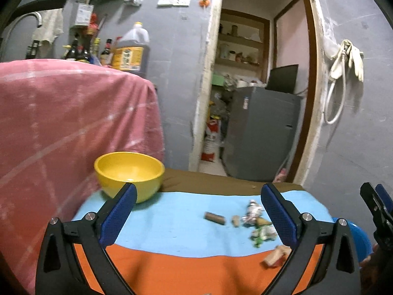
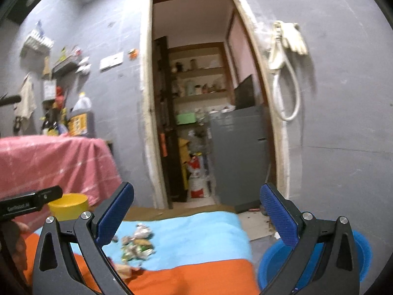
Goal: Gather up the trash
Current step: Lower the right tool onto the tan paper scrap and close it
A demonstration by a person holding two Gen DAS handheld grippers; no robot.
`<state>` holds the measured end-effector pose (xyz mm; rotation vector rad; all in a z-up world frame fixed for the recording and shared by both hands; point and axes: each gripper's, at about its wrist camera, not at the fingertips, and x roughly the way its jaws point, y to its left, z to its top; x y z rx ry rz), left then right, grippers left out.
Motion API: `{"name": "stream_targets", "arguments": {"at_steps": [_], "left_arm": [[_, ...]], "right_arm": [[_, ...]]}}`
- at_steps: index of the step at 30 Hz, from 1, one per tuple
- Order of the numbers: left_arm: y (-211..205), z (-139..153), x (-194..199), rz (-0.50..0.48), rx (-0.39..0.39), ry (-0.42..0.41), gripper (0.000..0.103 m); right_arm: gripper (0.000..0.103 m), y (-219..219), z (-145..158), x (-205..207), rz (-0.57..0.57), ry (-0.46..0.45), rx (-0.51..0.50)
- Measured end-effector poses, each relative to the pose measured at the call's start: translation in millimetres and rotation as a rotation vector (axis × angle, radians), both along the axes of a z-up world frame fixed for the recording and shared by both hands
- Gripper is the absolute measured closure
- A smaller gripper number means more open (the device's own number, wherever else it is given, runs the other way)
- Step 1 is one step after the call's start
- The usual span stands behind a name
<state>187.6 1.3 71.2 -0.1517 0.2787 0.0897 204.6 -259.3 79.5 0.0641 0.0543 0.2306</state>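
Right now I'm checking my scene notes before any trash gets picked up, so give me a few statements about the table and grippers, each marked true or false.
1. The yellow bowl stands on the table. True.
2. The left gripper is shut on a wrapper. False: its jaws stand wide open with nothing between the pads.
3. The trash lies on the blue cloth. True.
4. The right gripper holds the brown roll. False: it is open and empty; the roll lies on the cloth.
5. The blue tub sits on the table. False: it is beside the table, lower down.
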Motion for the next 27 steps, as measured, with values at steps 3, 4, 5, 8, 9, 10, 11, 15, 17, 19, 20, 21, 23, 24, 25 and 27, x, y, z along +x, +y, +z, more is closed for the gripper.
{"name": "stream_targets", "arguments": {"at_steps": [3,4,5,8,9,10,11,15,17,19,20,21,23,24,25,27], "left_arm": [[9.4,-7.3,-8.1,0.019,0.014,-0.011,0.004],[11.4,-10.3,-10.8,0.024,0.019,-0.013,0.004],[12.6,-12.1,-12.2,0.026,0.024,-0.012,0.004],[16.6,-19.4,-15.1,0.028,0.049,-0.009,0.004],[17.0,-21.1,-17.0,0.029,0.054,-0.012,0.004],[17.9,-22.3,-19.1,0.028,0.056,-0.018,0.004],[19.4,-23.3,-19.5,0.028,0.054,-0.019,0.004],[26.1,-25.9,-17.5,0.034,0.027,-0.005,0.004],[28.3,-28.4,-13.1,0.04,0.019,0.023,0.004],[30.9,-32.5,-4.7,0.037,0.001,0.072,0.004],[31.0,-33.8,-1.6,0.037,-0.004,0.09,0.004],[32.2,-36.3,3.8,0.035,-0.011,0.122,0.004],[32.7,-40.5,12.4,0.025,-0.021,0.173,0.004],[32.9,-42.7,17.3,0.019,-0.025,0.201,0.004],[33.2,-45.1,22.1,0.012,-0.03,0.228,0.004],[33.4,-49.6,31.5,0.0,-0.041,0.281,0.004]], "right_arm": [[0.0,15.4,-4.1,-2.6,0.044,0.005,-0.036],[0.0,21.8,-6.0,-3.5,0.059,0.007,-0.053],[0.0,26.3,-7.5,-4.3,0.069,0.01,-0.066],[0.0,43.2,-15.6,-7.2,0.114,0.031,-0.123],[0.0,48.4,-17.6,-7.3,0.126,0.038,-0.141],[0.0,55.1,-20.3,-7.2,0.142,0.048,-0.168],[0.0,60.5,-22.7,-7.5,0.151,0.056,-0.188],[0.0,79.9,-35.8,-4.9,0.178,0.103,-0.287],[0.0,86.9,-42.2,-1.4,0.18,0.135,-0.327],[0.0,91.4,-48.8,2.9,0.187,0.175,-0.352],[0.0,93.1,-51.9,5.5,0.189,0.198,-0.36],[0.0,94.2,-54.1,8.3,0.193,0.22,-0.365],[0.0,94.6,-57.2,14.1,0.2,0.261,-0.366],[0.0,94.1,-59.0,17.4,0.202,0.283,-0.363],[0.0,94.4,-60.1,20.6,0.202,0.304,-0.359],[0.0,94.2,-64.9,29.7,0.209,0.366,-0.35]]}}
